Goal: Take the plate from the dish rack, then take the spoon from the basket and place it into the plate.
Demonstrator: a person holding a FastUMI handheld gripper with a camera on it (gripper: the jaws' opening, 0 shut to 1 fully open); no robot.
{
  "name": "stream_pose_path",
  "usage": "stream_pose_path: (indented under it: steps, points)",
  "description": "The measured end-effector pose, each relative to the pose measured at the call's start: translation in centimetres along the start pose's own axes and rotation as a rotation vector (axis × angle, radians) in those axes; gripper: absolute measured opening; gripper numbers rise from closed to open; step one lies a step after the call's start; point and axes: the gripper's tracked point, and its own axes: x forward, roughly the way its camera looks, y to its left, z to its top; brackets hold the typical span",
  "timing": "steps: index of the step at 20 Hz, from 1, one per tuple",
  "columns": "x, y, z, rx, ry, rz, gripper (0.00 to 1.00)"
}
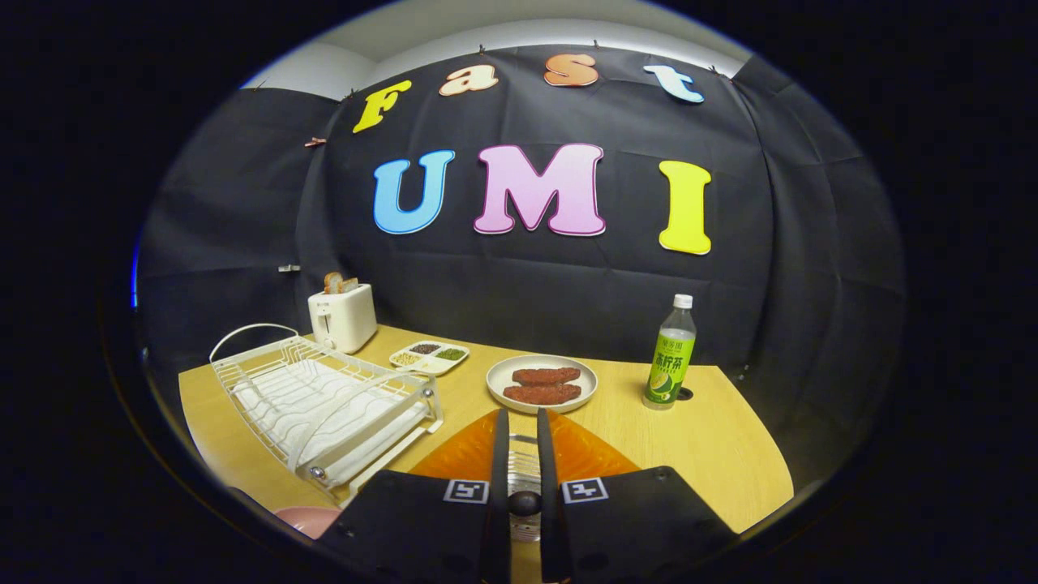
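Note:
My gripper (519, 418) is shut on an orange translucent plate (592, 456), gripping its rim. The plate spreads out to both sides of the fingers and hangs low over the wooden table (714, 454). To the left of the fingers stands the white wire dish rack (324, 405), with no dish in its slots. A pink rounded thing (308, 519) shows below the rack, beside the left finger; I cannot tell what it is.
Beyond the fingertips lies a white plate (542, 383) with two brown patties. A green drink bottle (670, 357) stands to its right. Behind the rack are a white toaster (340, 316) with bread and a small sectioned dish (428, 357).

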Motion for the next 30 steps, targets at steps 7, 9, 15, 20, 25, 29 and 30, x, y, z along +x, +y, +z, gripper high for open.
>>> stream_pose_path:
  steps: [7, 9, 15, 20, 25, 29, 30]
  points:
    - [-2.7, 0.8, 6.6, -0.019, -0.025, 0.015, 0.18]
    - [-4.1, 2.3, 8.3, -0.027, -0.038, 0.02, 0.18]
    - [-7.4, 8.2, 6.9, 0.017, 0.003, 0.011, 0.18]
    - [-7.5, 12.7, 1.6, 0.053, 0.051, 0.034, 0.18]
    - [-7.4, 13.7, -1.6, 0.072, 0.1, 0.029, 0.18]
    - [-8.5, 13.4, -2.7, 0.083, 0.131, 0.033, 0.18]
    - [-8.7, 13.2, -2.9, 0.083, 0.138, 0.034, 0.18]
